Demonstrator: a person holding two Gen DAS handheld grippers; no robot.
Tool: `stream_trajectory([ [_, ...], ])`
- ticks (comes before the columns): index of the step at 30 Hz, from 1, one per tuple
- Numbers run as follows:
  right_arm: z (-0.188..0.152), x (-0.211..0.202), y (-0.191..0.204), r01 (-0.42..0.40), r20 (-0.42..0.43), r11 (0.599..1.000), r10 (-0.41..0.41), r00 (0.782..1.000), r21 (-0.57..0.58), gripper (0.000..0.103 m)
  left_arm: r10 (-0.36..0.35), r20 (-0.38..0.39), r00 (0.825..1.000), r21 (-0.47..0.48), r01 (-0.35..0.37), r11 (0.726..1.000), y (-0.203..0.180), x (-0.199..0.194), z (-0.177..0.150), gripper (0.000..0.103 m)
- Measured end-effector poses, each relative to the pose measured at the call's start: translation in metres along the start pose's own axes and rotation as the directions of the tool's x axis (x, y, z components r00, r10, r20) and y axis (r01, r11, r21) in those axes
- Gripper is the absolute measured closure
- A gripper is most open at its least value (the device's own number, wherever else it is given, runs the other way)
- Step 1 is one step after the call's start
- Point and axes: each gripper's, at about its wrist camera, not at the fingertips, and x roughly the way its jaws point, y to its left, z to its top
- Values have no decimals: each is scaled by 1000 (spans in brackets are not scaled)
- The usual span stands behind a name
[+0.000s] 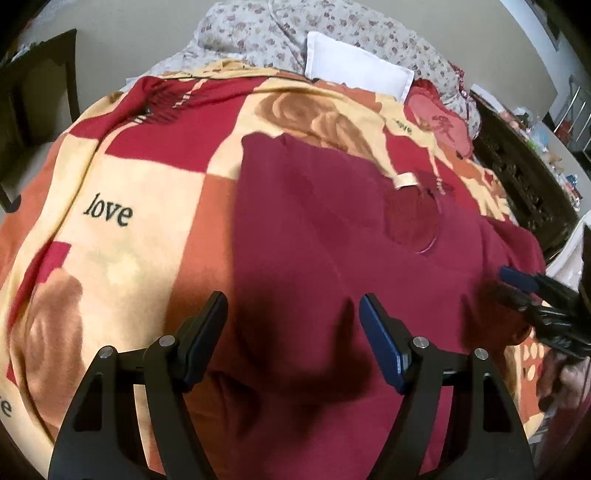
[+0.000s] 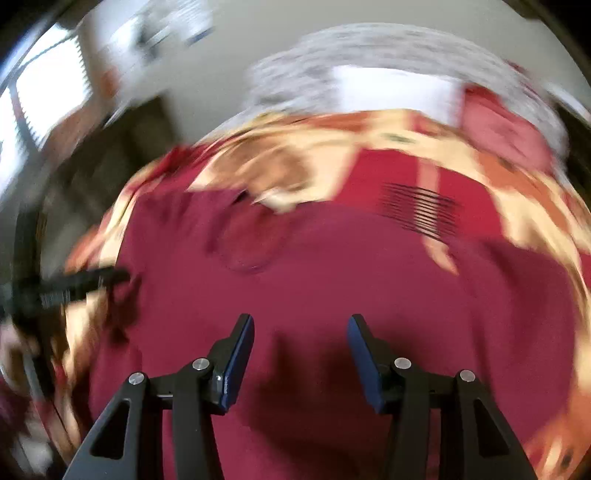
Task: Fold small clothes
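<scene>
Left wrist view shows my left gripper [image 1: 293, 314] hanging over a maroon shirt [image 1: 314, 240] that lies spread flat on a bedspread [image 1: 129, 184] patterned in red, cream and orange blocks, with the word "love" printed on one cream patch. My left jaws stand wide apart with nothing between them, only the shirt's cloth and their shadow beneath. The shirt's neck opening points toward the far end of the bed, where a white pillow [image 1: 354, 66] leans on a floral quilt [image 1: 258, 33] and a red cushion [image 1: 439, 125] sits beside it. At the right edge of this view my right gripper [image 1: 517, 284] comes in over the shirt's side. From the right wrist view, which is smeared by motion, my right gripper [image 2: 301, 332] is also above the maroon shirt [image 2: 332, 258], its jaws parted and empty, with no cloth pinched. My left gripper [image 2: 81, 280] appears there at the left edge, near the shirt's border.
</scene>
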Motion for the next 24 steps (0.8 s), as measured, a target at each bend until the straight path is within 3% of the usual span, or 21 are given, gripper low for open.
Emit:
stream_trajectory([
  [4,10,47,-3,-101,-114,994,94,989,-52,53,31,-27,999,-5,-32,999,6,15,2,29],
  [6,8,55,-2,-127,-106,988,117,988,-93,52,39,-41,998,-1,-39,999,9,23,1,29],
  [8,6,57,4,-99,-99,984,84,992,-151,54,49,-47,998,2,-49,999,13,29,0,29],
  [10,7,57,12,-43,-90,979,26,996,-201,72,40,-42,998,-7,-40,999,16,31,-1,29],
  [11,6,57,15,-28,-85,977,10,996,-213,88,38,-32,999,-10,-39,999,17,30,-2,29],
  [12,6,57,18,-16,-80,975,-2,997,-221,94,37,-24,999,-17,-37,999,18,30,-2,29],
  [20,37,51,26,105,28,970,-101,994,-221,102,48,22,999,-86,-46,995,29,19,2,29],
  [21,43,49,23,85,37,978,-79,996,-191,102,42,27,999,-107,-39,994,31,16,4,29],
  [24,53,42,19,-164,41,982,168,985,-94,102,19,38,999,-107,-14,994,32,7,9,29],
])
